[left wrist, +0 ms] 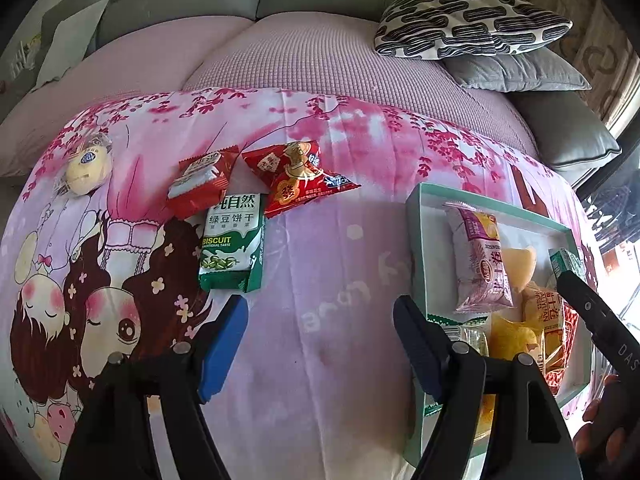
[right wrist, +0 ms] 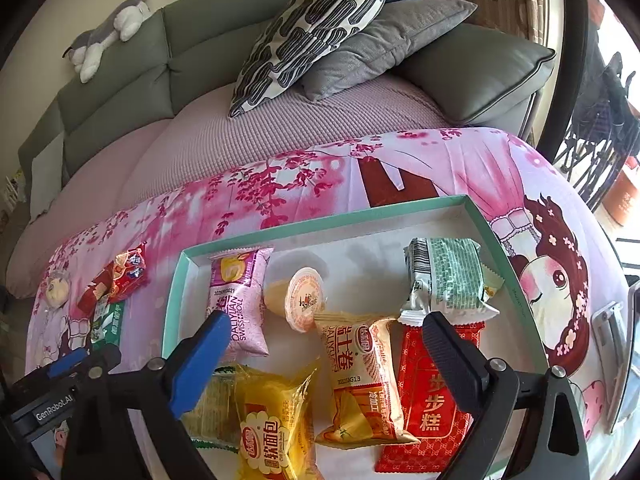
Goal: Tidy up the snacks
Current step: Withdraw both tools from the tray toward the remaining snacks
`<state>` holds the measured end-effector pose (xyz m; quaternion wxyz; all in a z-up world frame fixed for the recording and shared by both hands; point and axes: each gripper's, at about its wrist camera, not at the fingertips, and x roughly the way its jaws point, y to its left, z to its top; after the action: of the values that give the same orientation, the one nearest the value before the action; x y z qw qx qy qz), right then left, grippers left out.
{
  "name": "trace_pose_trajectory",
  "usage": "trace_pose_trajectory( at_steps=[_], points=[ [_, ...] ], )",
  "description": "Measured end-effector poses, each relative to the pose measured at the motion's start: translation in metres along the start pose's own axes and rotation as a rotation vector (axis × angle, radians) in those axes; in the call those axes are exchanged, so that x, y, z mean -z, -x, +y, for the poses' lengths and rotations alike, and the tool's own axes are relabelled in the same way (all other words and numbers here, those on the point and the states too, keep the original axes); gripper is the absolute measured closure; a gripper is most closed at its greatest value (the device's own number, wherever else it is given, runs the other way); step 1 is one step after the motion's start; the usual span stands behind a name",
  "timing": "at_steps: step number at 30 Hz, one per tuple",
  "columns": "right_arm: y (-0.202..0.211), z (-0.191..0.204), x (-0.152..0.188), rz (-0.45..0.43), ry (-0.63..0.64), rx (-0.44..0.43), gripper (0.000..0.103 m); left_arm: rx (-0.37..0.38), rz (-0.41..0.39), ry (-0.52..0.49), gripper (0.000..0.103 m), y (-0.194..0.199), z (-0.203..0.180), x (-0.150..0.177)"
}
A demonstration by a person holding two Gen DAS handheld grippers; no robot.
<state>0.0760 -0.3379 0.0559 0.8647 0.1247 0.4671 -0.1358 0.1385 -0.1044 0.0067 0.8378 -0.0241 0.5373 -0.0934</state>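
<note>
Your left gripper (left wrist: 320,344) hangs with its fingers spread apart and nothing between them, low over bare cloth (left wrist: 320,260), so the pick is yours to line up. Nearest ahead, slightly left of your line, lies the green biscuit pack (left wrist: 233,245), flat, with its short edge toward you. Shift left until the pack sits centred between the fingers, then come down and close across its narrow width rather than on a crimped end, which would likely slip.

Your right gripper (right wrist: 324,350) is also wide apart and empty, poised above the teal-rimmed tray (right wrist: 173,280), where several packs and a jelly cup (right wrist: 302,300) already lie.

Behind the biscuit pack, 2 red packets (left wrist: 198,182) (left wrist: 298,174) overlap its top edge, so lift straight up to avoid dragging them. Farthest left, well apart, sits the clear-wrapped yellow cake (left wrist: 86,170).
</note>
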Motion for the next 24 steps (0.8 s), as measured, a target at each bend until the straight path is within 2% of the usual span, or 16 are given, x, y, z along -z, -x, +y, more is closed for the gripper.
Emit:
trace_pose_trajectory(
  at_steps=[15,17,19,24],
  points=[
    [0.001,0.014,0.010,0.006,0.060,0.024,0.000,-0.004,0.005,-0.030,0.026,-0.004,-0.005,0.007],
    [0.003,0.015,0.012,0.003,0.065,0.024,0.000,-0.008,-0.006,-0.033,0.022,-0.003,-0.007,0.008],
    [0.003,0.015,0.012,0.002,0.071,0.021,0.000,-0.011,-0.026,-0.033,0.004,0.000,-0.007,0.008],
    [0.004,0.019,0.015,0.000,0.086,0.013,0.000,-0.030,-0.074,-0.032,0.004,0.007,-0.006,0.006]
  ],
)
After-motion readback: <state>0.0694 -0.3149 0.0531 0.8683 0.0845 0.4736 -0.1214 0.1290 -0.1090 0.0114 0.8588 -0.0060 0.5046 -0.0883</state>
